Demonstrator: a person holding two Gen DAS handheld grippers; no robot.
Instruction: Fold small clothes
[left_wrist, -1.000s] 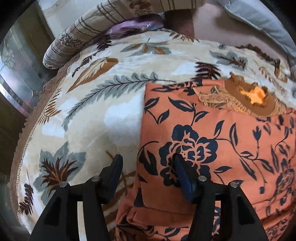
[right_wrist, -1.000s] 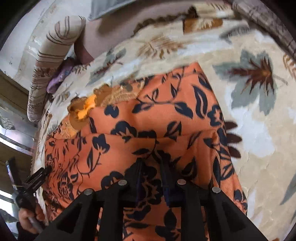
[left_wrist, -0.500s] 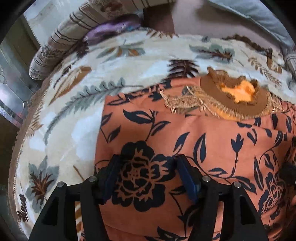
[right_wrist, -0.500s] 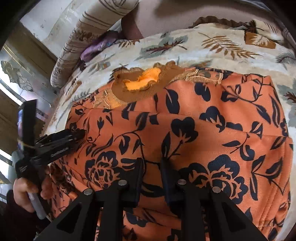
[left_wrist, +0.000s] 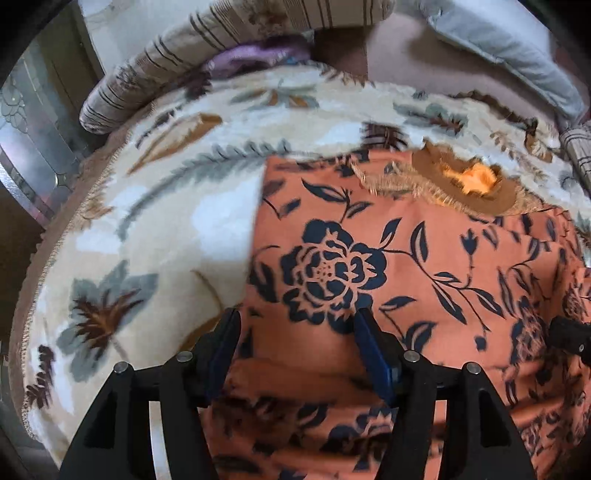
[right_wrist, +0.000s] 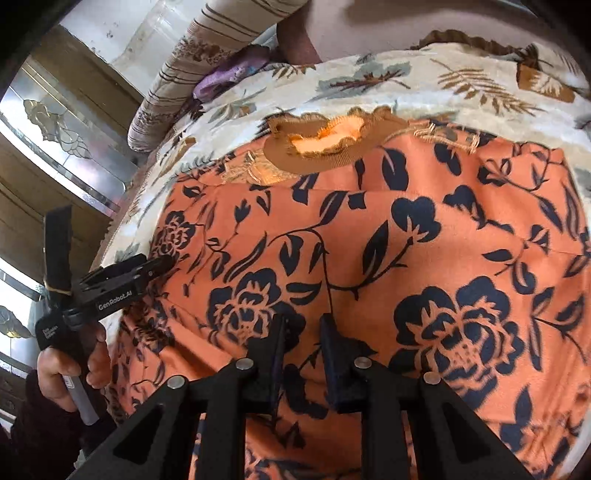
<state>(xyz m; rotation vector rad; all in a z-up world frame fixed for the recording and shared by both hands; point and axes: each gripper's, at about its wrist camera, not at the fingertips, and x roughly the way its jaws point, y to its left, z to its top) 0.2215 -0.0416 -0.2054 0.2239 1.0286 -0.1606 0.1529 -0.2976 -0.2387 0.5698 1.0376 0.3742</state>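
An orange top (left_wrist: 424, 266) with dark blue flowers lies flat on a leaf-print blanket (left_wrist: 155, 221) that covers a bed. Its brown neckband (left_wrist: 465, 184), with a lighter orange lining showing inside, points to the far side. In the left wrist view the top fills the right and near part of the scene, with its straight left edge running from far to near and bare blanket to the left of it.

The left claw (left_wrist: 295, 350) stands open above the near left part of the top; its blue pads are well apart, the left one at the cloth's edge, the right one over the cloth, and nothing is pinched between them. In the right wrist view a hand (right_wrist: 70, 365) holds that tool at the top's left edge.

The right claw (right_wrist: 303, 347) hangs over the near middle of the top, its fingers narrowly apart. Whether any cloth is caught between them cannot be told.

At the far left a striped pillow (left_wrist: 177, 62) lies with purple cloth (left_wrist: 251, 55) tucked beside it, and a grey pillow (left_wrist: 509, 48) lies at the far right.
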